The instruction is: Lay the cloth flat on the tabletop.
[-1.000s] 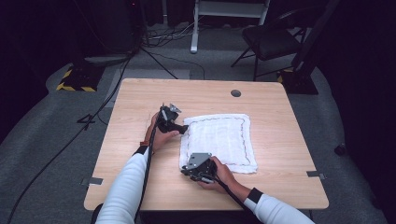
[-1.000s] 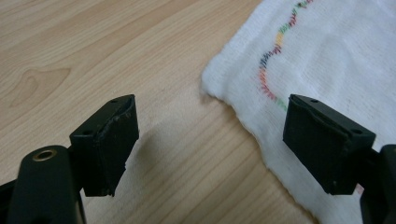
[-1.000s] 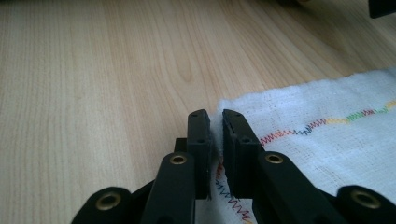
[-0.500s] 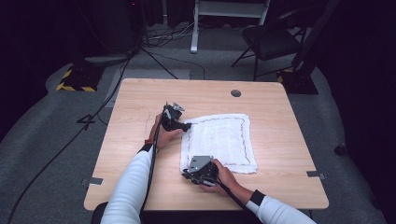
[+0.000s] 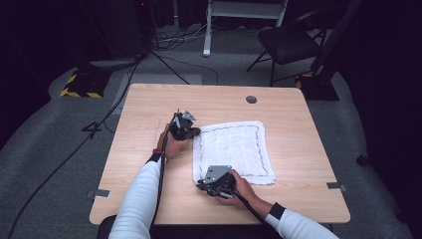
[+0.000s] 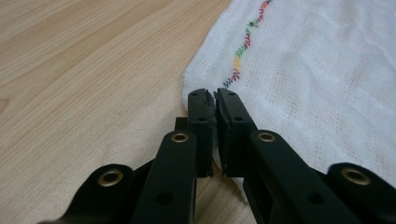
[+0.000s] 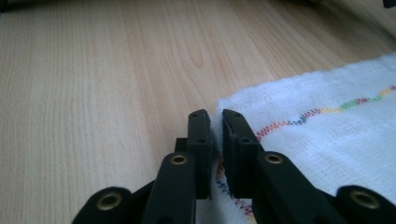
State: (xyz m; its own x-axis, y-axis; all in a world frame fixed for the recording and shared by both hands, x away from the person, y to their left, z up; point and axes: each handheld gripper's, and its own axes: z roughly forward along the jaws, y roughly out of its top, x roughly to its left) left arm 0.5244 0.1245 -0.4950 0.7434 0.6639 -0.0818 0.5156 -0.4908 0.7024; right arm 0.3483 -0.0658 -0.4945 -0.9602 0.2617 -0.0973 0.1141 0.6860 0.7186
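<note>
Since a second ago little has shifted: the right claw [image 5: 205,185] has edged slightly toward the near left corner of the white cloth [image 5: 233,149], and the left claw [image 5: 193,131] sits at the far left corner much as before.

The cloth lies spread flat on the wooden bench [image 5: 149,164], a little right of its middle. It is roughly square, with its edges close to parallel to the bench edges and no clear long axis. It is a thin, loosely woven white fabric [image 6: 317,70] with a line of multicoloured zigzag stitching [image 6: 243,46] running just inside the border; the same stitching [image 7: 327,112] shows in the right gripper view.

In the left gripper view the left claw [image 6: 212,100] is pinched narrow with the cloth's corner edge caught between its jaws. In the right gripper view the right claw [image 7: 212,116] is likewise nearly closed, with the cloth's edge pinched in the slim gap.

A round dark grommet [image 5: 251,99] is set in the bench top beyond the cloth. On the floor behind stand a dark chair [image 5: 293,42] and some cables [image 5: 169,37].
</note>
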